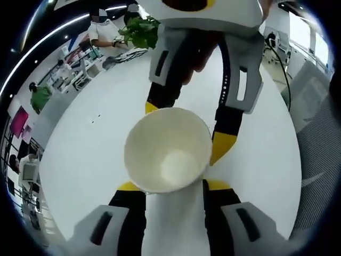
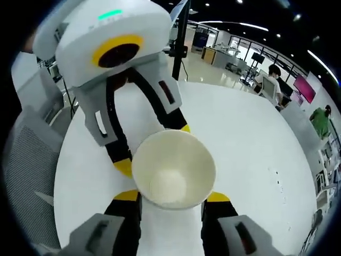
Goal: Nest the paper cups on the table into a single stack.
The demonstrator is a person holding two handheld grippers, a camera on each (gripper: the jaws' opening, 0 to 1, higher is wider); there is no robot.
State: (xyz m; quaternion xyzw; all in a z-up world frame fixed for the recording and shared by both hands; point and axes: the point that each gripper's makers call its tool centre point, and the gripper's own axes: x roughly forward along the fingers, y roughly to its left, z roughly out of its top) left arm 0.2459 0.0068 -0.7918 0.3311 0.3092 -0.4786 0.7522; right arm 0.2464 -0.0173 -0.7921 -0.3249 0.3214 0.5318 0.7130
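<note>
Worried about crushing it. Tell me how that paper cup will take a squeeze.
The cup looks thin-walled and empty, so probably light and easily dented at its open rim. Both the left gripper and right gripper flank it, so a gentle grip seems wise. Its tapered shape may slip upward if pinched hard.

We see bright light from long ceiling lamps (image 2: 224,22). The white table (image 1: 80,154) shines and shows only soft shadows. Things bend at the round edges, and far things look blurry.

Each hand-held gripper (image 1: 170,188) has grey shells, black jaws, yellow tips.
</note>
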